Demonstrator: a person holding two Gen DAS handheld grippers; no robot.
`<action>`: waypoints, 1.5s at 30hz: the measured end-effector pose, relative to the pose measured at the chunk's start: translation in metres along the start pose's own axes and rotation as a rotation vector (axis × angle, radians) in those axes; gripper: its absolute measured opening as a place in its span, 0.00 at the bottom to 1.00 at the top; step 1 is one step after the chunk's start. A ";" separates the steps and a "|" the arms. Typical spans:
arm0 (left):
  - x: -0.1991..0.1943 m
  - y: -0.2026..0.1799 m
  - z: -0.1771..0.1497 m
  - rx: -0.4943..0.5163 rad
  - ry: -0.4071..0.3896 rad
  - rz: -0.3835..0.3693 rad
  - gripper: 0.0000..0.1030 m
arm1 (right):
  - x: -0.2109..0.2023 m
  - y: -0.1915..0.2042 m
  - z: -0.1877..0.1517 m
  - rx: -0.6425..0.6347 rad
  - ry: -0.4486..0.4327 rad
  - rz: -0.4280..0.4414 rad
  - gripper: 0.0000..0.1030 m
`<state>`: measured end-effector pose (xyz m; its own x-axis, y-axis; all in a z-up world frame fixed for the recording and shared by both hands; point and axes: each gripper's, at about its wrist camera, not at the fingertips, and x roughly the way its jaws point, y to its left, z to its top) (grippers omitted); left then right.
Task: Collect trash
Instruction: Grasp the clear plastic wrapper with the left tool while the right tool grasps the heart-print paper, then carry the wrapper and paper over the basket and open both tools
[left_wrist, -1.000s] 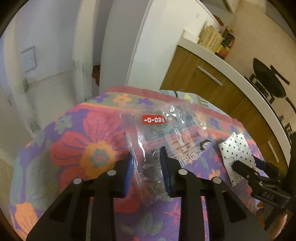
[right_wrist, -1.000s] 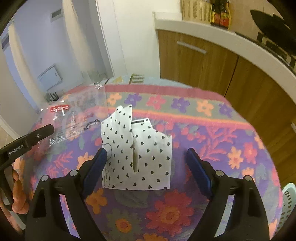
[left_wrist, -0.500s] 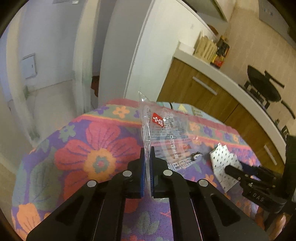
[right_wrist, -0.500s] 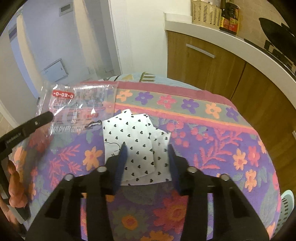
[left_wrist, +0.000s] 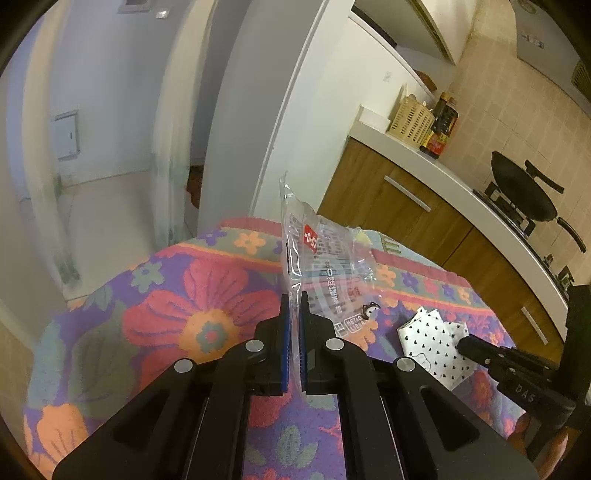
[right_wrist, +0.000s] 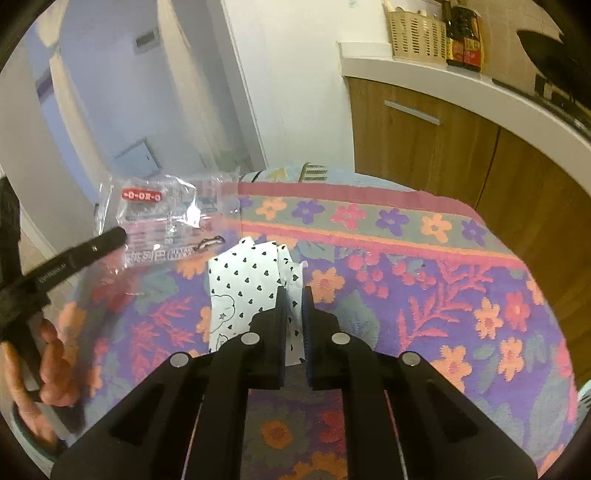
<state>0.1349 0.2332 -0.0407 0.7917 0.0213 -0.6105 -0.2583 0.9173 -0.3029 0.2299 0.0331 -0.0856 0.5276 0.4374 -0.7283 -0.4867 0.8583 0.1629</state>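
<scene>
Left gripper (left_wrist: 293, 314) is clenched on a clear plastic wrapper (left_wrist: 325, 266), which stands up ahead of its fingertips above the floral tablecloth (left_wrist: 177, 295). Right gripper (right_wrist: 293, 306) pinches a heart-print paper (right_wrist: 251, 291), its far end resting on the cloth straight ahead.

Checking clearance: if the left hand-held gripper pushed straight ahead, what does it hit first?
The clear plastic wrapper already pinched in the left hand-held gripper; beyond it probably the floral tablecloth, though depth is unclear.
</scene>
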 end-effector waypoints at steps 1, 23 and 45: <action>0.000 0.000 0.000 -0.002 -0.001 -0.003 0.02 | 0.003 -0.004 0.000 0.019 0.022 0.016 0.37; -0.008 -0.002 -0.001 -0.005 -0.022 -0.044 0.02 | 0.032 0.056 -0.003 -0.250 0.108 -0.123 0.53; -0.056 -0.031 0.000 0.068 -0.105 -0.143 0.02 | -0.063 0.036 -0.025 -0.202 -0.137 -0.029 0.07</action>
<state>0.0987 0.2034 0.0033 0.8723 -0.0733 -0.4835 -0.1036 0.9386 -0.3291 0.1621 0.0295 -0.0508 0.6260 0.4579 -0.6313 -0.5924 0.8056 -0.0031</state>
